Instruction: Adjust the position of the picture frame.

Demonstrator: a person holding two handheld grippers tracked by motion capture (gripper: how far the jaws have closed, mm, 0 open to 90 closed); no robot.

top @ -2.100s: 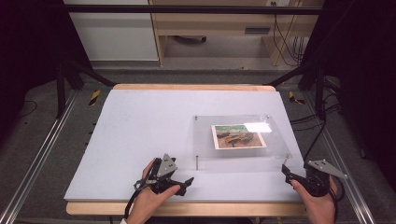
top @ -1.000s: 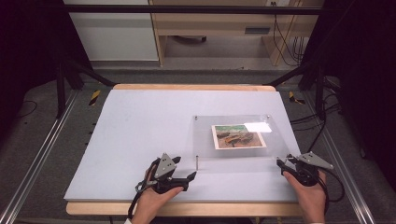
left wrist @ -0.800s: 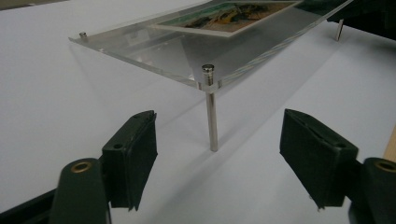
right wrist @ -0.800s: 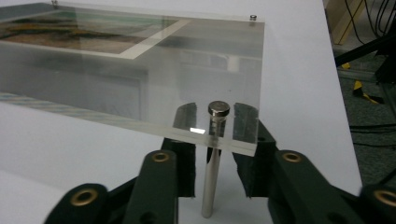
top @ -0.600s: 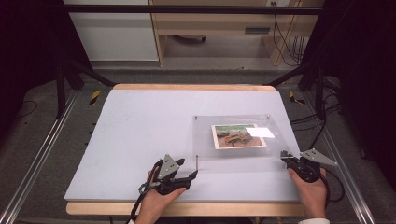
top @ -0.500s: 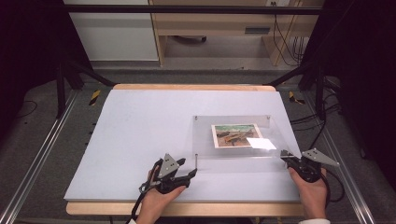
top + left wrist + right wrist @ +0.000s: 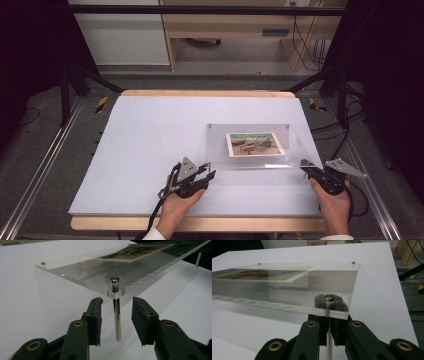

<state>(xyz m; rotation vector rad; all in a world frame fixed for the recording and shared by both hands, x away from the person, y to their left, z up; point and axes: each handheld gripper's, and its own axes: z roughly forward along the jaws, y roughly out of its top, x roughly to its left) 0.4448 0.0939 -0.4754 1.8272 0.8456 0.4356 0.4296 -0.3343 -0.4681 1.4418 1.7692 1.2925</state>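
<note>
A clear acrylic photo frame [image 7: 217, 150] holding a landscape picture [image 7: 254, 143] stands on thin metal legs at the table's right of centre. My left gripper [image 7: 211, 171] is at its near-left corner. In the left gripper view its jaws [image 7: 117, 312] have just been closing and stand either side of the chrome leg [image 7: 117, 325] with gaps on both sides, so it is open. My right gripper [image 7: 304, 166] is at the near-right corner. Under the acrylic edge, the right gripper [image 7: 328, 315] is shut on the corner leg [image 7: 328, 345], below its round cap [image 7: 329, 298].
The white table mat [image 7: 150, 130] stretches wide to the left and behind the frame. A wooden table edge [image 7: 200, 224] runs along the front. Metal rails [image 7: 35, 175] flank the table, with cables [image 7: 350, 130] on the floor at right.
My left gripper has moved right and forward to the frame's near-left leg, its jaws narrowing around it. My right gripper closed on the near-right leg. The glare on the acrylic slid toward the near edge.
</note>
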